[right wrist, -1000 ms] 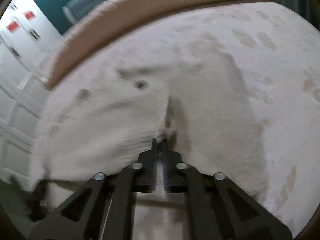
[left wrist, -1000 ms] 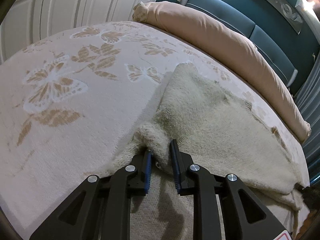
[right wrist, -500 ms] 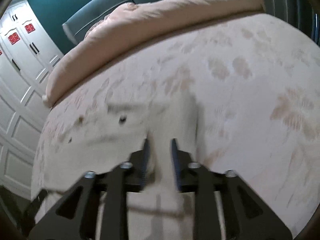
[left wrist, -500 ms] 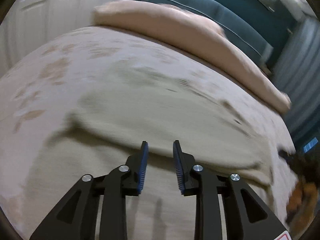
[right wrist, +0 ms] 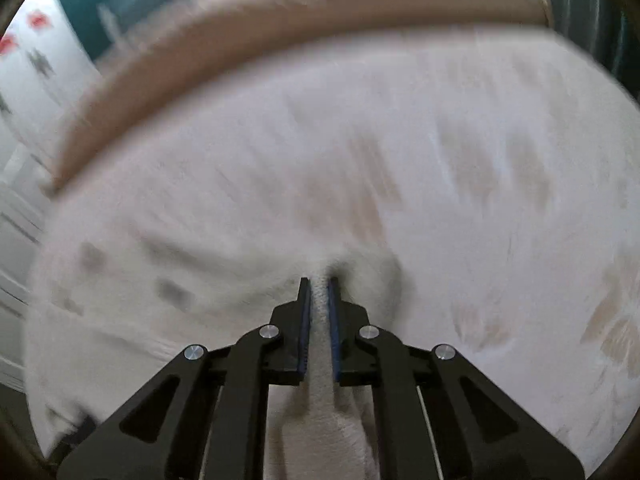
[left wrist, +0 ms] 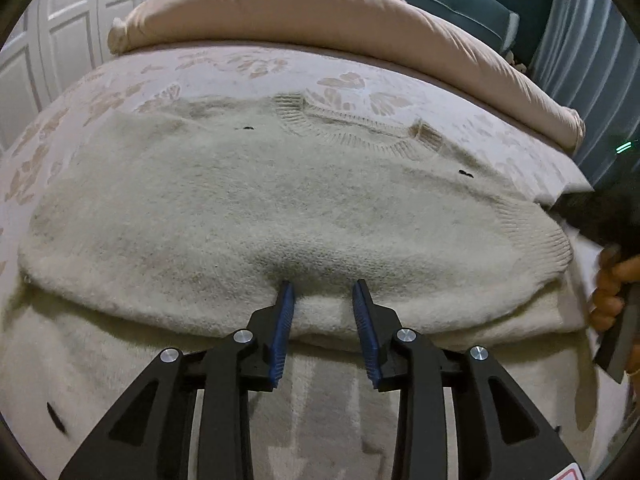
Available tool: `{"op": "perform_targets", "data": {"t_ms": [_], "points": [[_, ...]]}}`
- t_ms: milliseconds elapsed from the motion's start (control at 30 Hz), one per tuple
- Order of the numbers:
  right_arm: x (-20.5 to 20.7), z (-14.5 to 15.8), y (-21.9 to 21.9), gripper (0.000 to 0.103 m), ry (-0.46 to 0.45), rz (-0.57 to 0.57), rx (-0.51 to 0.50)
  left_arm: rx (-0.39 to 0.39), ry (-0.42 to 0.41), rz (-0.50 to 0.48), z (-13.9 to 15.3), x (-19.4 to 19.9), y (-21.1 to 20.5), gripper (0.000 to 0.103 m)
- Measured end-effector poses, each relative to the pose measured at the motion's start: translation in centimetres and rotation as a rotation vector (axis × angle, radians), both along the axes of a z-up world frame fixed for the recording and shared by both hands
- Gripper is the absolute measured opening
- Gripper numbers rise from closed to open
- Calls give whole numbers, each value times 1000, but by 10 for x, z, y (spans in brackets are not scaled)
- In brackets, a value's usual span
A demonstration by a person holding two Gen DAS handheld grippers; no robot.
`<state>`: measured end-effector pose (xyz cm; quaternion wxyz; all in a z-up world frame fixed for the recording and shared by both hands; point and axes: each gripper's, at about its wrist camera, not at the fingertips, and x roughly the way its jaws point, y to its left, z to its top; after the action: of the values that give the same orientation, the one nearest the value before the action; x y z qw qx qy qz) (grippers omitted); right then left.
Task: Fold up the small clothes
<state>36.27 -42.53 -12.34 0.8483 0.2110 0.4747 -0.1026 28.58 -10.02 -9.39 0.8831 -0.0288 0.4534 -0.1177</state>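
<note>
A cream fuzzy knit sweater (left wrist: 256,208) lies on the bed with its ribbed neckline toward the pillow roll and a folded layer across the front. My left gripper (left wrist: 323,286) is open, its blue-padded tips at the folded edge with no fabric between them. In the blurred right wrist view my right gripper (right wrist: 319,282) is shut on a strip of the sweater (right wrist: 320,344) that runs between its fingers.
The bedspread (left wrist: 248,66) has a tan butterfly and leaf print. A long peach pillow roll (left wrist: 328,20) lies along the far side before a teal headboard (left wrist: 448,4). White wardrobe doors (left wrist: 68,28) stand left. A hand (left wrist: 612,292) shows at the right edge.
My left gripper let go of the sweater edge, opened wider and now faces the flat folded sweater. My right gripper opened half a second ago and is now closed on fabric.
</note>
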Motion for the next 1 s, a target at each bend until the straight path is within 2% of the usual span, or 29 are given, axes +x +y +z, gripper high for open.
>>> {"op": "perform_targets", "data": {"t_ms": [67,100,167,233,300,333,367,400,467,533,633,700,767,833,933,967,1000], "points": [[-7,6,-7,8,-46,-32,50,47,-18,-18,5,-4,-5,32],[-14,18,-9,14,-57,-65,81,56,-18,-27,8,-4,-6,32],[-39,46,-2,19,-126,-64,59,37,-19,-49,22,-13,3,34],[-83,71,10,49,-178,-41,-7,15,-28,-48,36,-27,23,43],[-144,84,23,56,-209,-16,-30,10,-35,-22,50,-47,58,56],[-178,84,28,57,-207,1,-10,10,-31,-4,54,-58,77,60],[-196,83,27,57,-192,8,7,21,-11,34,57,-73,108,68],[-230,76,32,59,-161,9,26,31,5,61,58,-83,126,71],[-287,61,42,60,-86,-2,43,29,67,139,56,-110,178,71],[-340,43,56,60,1,-11,71,-17,149,213,49,-138,228,71],[-384,24,77,62,59,-13,156,-112,244,284,33,-175,275,71],[-399,11,98,65,89,-3,200,-174,298,293,21,-191,284,71],[-399,2,113,65,92,2,272,-269,350,270,8,-200,282,71],[-394,-7,124,67,87,2,327,-294,359,256,3,-203,274,71],[-383,-7,134,70,76,-43,303,-251,326,221,3,-199,258,72],[-381,-5,134,69,63,-51,301,-249,323,222,3,-196,256,66],[-378,-2,135,57,45,-56,304,-265,320,207,4,-193,256,37]]}}
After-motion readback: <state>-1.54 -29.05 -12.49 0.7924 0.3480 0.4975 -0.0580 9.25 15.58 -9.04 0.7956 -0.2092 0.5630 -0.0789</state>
